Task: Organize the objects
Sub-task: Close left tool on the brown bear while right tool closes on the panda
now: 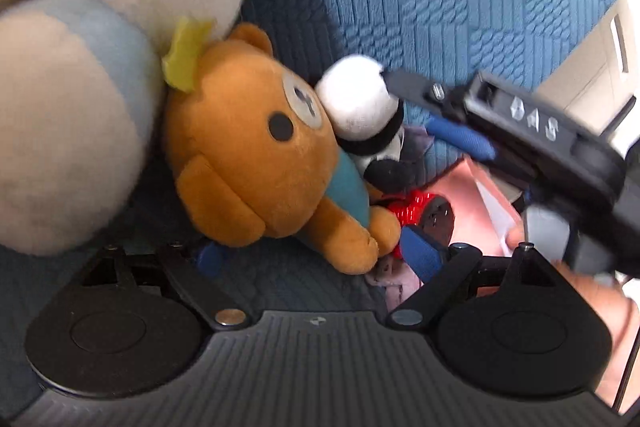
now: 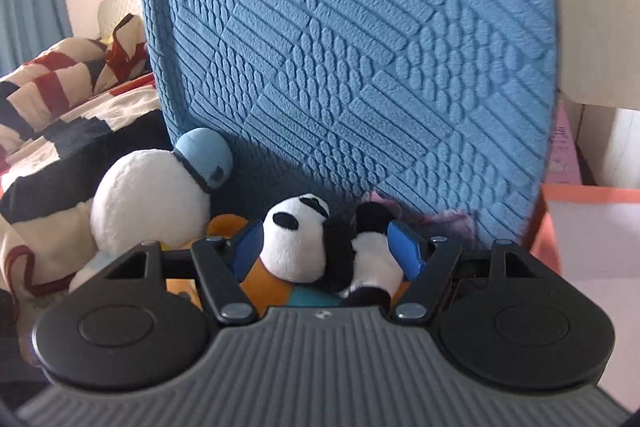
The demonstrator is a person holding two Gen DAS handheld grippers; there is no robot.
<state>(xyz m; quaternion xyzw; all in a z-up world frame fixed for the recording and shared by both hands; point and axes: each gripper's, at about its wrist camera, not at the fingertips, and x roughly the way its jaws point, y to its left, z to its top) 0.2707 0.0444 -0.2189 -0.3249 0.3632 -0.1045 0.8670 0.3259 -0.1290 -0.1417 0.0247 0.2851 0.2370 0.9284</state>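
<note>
A brown plush bear (image 1: 256, 155) lies on the blue quilted chair seat (image 1: 280, 279), leaning on a big white and light-blue plush (image 1: 80, 87). My left gripper (image 1: 316, 255) is open around the bear's lower body. A small panda plush (image 2: 320, 243) lies on the bear between the blue pads (image 2: 404, 247) of my right gripper (image 2: 326, 247); the jaws stand wide apart and whether they press it is unclear. In the left wrist view the right gripper (image 1: 440, 131) reaches in from the right at the panda (image 1: 360, 107). A red spiky object (image 1: 412, 211) lies beneath.
The blue quilted chair back (image 2: 360, 47) rises right behind the toys. A striped blanket (image 2: 60, 115) on a bed lies to the left. A pink box (image 2: 592, 227) stands at the right. A purple plush (image 2: 452, 219) peeks out by the chair back.
</note>
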